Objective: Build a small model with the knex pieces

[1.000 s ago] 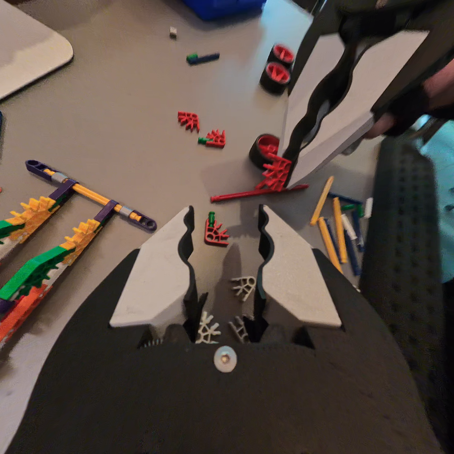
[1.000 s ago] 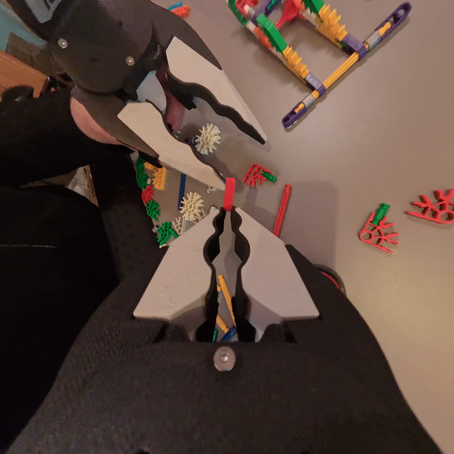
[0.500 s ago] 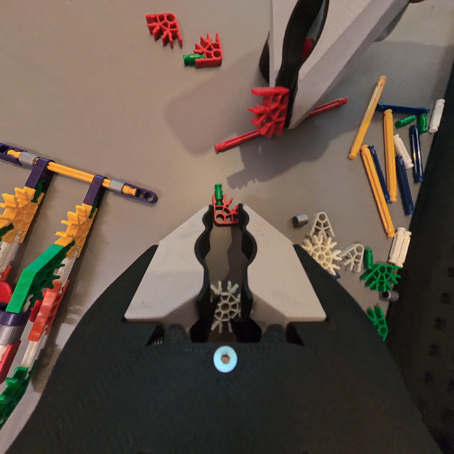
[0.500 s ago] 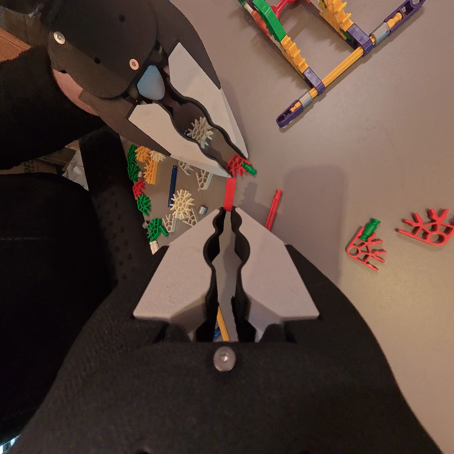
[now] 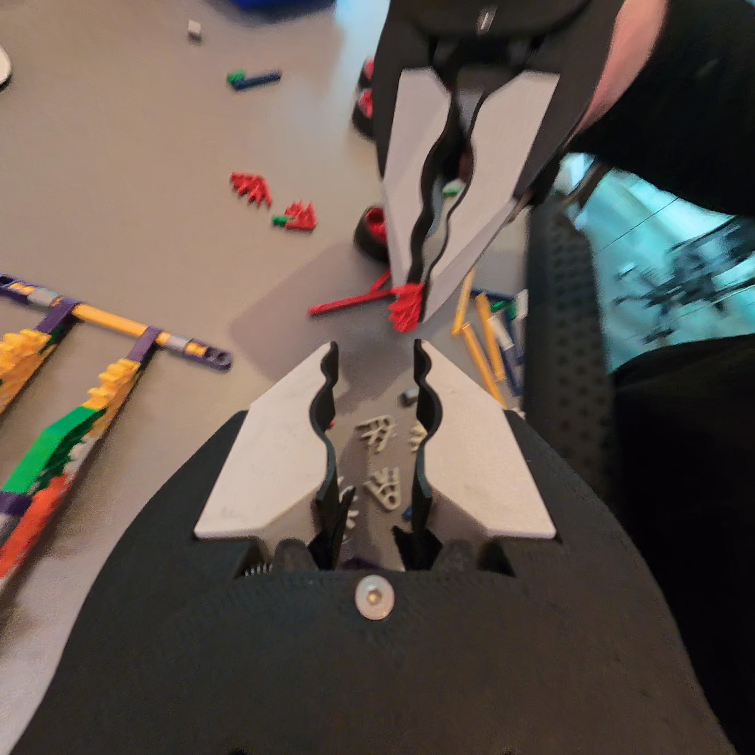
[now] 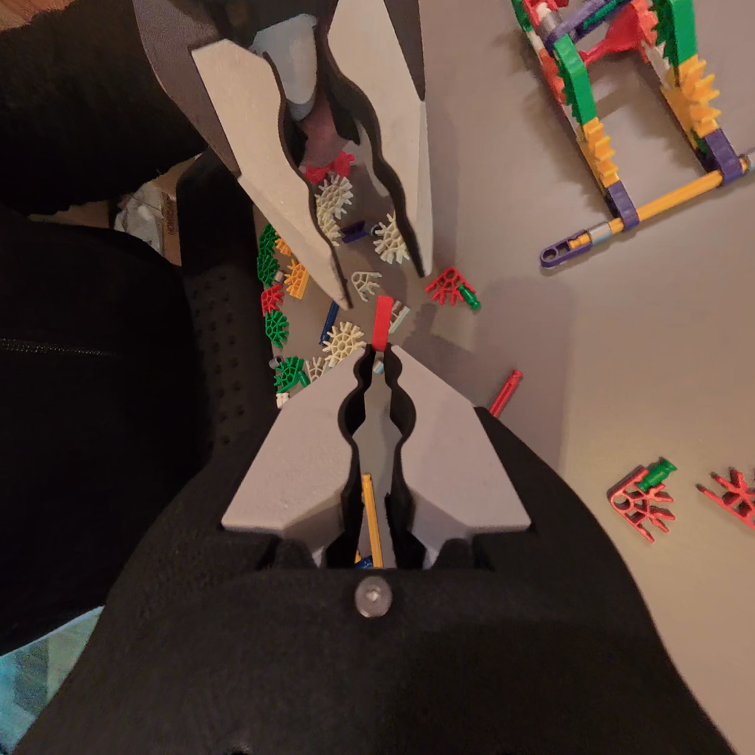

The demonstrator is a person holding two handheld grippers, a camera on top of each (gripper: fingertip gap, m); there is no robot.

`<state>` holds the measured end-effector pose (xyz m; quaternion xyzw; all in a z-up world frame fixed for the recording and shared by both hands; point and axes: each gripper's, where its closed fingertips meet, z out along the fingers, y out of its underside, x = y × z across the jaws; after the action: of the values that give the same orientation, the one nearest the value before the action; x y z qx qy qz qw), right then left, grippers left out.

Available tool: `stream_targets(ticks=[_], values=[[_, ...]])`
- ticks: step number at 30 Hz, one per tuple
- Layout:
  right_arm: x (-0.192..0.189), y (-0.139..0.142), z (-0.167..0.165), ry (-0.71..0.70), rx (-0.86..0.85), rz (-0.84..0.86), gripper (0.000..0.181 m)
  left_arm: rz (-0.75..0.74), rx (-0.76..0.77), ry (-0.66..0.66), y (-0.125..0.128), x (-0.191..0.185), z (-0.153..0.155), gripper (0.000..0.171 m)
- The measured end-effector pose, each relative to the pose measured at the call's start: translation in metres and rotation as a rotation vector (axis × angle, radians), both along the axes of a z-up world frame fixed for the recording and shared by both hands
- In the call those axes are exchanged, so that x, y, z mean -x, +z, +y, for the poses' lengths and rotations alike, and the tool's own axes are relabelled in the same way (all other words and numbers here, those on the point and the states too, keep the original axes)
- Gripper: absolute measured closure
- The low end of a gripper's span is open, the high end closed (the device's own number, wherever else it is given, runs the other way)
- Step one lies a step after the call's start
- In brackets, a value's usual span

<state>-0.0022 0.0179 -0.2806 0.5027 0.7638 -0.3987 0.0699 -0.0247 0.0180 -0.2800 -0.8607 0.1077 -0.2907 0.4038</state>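
Note:
My left gripper (image 5: 375, 347) is open and empty, held above the grey table (image 5: 143, 184). It also shows in the right wrist view (image 6: 384, 286), jaws apart, above loose white connectors (image 6: 335, 200). A red connector with a green stub (image 6: 449, 286) lies on the table just beside its right fingertip. My right gripper (image 6: 378, 351) is shut on a flat red connector (image 6: 382, 322), seen edge-on. In the left wrist view the right gripper (image 5: 421, 282) points down with that red connector (image 5: 406, 304) at its tip, close in front of my left fingertips. A red rod (image 5: 347, 302) lies below it.
A multicoloured rod-and-connector model (image 5: 81, 408) lies at the left; it also shows in the right wrist view (image 6: 613, 102). Yellow and blue rods (image 5: 486, 347), black wheels with red hubs (image 5: 371, 233), loose red connectors (image 5: 251, 188) and a black mesh chair (image 5: 564, 327) surround the grippers. Both grippers' tips are close together, under 4 cm apart.
My left gripper, shut on the red connector with the green stub half a second ago, has opened, let it go and drawn back. The right gripper has moved closer, still holding its red connector.

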Motion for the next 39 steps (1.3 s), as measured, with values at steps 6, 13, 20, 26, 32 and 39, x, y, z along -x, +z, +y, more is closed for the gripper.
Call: stream_targets(ticks=[6, 13, 20, 26, 32, 39], values=[[-0.005, 0.015, -0.015, 0.09, -0.048, 0.025, 0.179, -0.257, -0.073, -0.038, 0.032, -0.022, -0.007, 0.158], [-0.004, 0.028, -0.026, 0.078, 0.007, 0.042, 0.179, -0.351, -0.126, 0.006, 0.044, -0.022, -0.015, 0.168], [0.006, 0.047, -0.027, -0.029, 0.128, 0.092, 0.176, -0.468, -0.186, 0.094, 0.063, -0.009, -0.019, 0.17], [0.013, 0.062, -0.028, -0.192, 0.317, 0.147, 0.168, -0.542, -0.235, 0.17, 0.072, -0.003, -0.021, 0.17], [0.013, 0.057, -0.029, -0.267, 0.399, 0.154, 0.177, -0.617, -0.203, 0.164, 0.064, -0.015, -0.019, 0.169], [0.014, 0.017, -0.008, -0.242, 0.191, -0.001, 0.178, -0.307, -0.112, 0.229, 0.024, 0.002, -0.014, 0.15]])
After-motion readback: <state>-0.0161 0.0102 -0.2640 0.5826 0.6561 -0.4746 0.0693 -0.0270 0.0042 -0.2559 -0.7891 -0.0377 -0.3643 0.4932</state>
